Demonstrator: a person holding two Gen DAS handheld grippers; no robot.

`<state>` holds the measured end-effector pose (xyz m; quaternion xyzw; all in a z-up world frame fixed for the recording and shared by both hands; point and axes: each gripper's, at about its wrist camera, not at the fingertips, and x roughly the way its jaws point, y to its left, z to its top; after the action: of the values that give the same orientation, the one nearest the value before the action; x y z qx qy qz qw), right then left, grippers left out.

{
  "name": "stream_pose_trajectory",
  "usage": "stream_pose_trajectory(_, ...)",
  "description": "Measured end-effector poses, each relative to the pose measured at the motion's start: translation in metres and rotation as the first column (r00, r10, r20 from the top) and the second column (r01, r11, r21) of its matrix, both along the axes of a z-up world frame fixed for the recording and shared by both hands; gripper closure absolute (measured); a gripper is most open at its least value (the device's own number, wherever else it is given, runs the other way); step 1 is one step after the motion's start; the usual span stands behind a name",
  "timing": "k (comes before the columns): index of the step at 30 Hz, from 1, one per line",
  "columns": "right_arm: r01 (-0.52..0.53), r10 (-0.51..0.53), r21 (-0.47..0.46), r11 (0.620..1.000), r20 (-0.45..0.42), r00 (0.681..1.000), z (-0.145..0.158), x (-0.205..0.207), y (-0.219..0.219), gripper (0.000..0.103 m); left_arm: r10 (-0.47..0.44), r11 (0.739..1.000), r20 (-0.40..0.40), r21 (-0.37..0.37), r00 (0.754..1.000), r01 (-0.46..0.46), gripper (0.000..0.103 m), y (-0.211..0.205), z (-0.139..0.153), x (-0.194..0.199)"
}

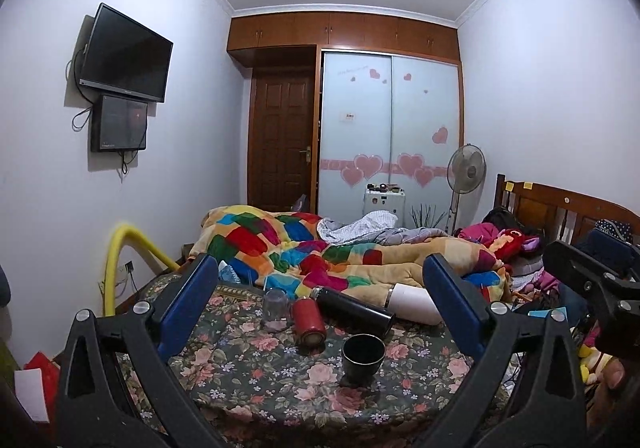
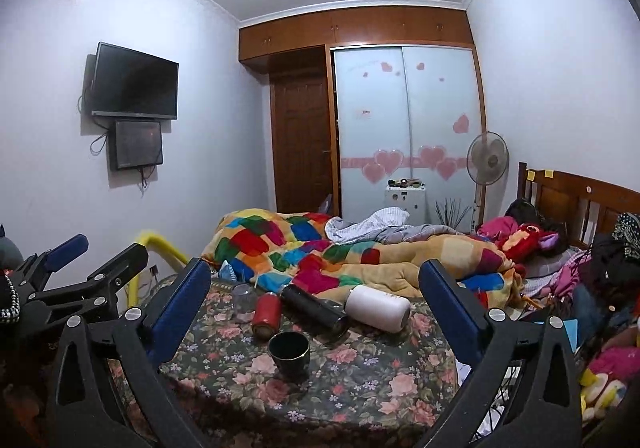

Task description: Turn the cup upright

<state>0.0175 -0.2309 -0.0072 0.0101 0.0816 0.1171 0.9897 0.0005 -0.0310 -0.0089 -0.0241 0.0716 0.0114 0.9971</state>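
Note:
A small black cup [image 1: 363, 356] stands upright on the floral sheet, mouth up; in the right wrist view it [image 2: 289, 353] sits front and centre. Behind it lie a red can [image 1: 308, 322] [image 2: 266, 314], a black flask [image 1: 352, 308] [image 2: 316, 310] and a white bottle [image 1: 414, 304] [image 2: 378, 307], all on their sides. A clear glass [image 1: 276, 308] [image 2: 243, 298] stands mouth down at the left. My left gripper [image 1: 322, 288] is open and empty, above and short of the cups. My right gripper [image 2: 316, 288] is open and empty too.
A colourful patchwork quilt [image 1: 320, 252] is heaped behind the cups. Clothes and soft toys [image 2: 532, 244] pile at the right by the wooden headboard [image 2: 580, 199]. A yellow rail [image 1: 120, 248] stands at the bed's left edge. The other gripper shows at each view's side.

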Motion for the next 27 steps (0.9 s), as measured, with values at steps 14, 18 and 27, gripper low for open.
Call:
stream_pose_trajectory(14, -0.019, 0.019, 0.004, 1.0, -0.013, 1.0, -0.0007, -0.0014, 0.0037, 0.0, -0.001, 1.0, -0.007, 0.007, 1.0, 0.001, 0.0, -0.0023, -0.002, 0.0035)
stream_pose_trajectory(18, -0.023, 0.023, 0.007, 1.0, -0.022, 0.999, -0.0008, -0.0014, 0.0029, 0.0, 0.0, 1.0, -0.006, 0.004, 1.0, 0.0, 0.0, -0.0027, -0.0013, 0.0038)
stream_pose_trajectory(27, -0.017, 0.017, 0.01, 1.0, -0.015, 1.0, 0.0001, -0.0009, -0.0003, 0.0, -0.001, 1.0, -0.008, 0.003, 1.0, 0.001, 0.0, -0.003, -0.0021, 0.0048)
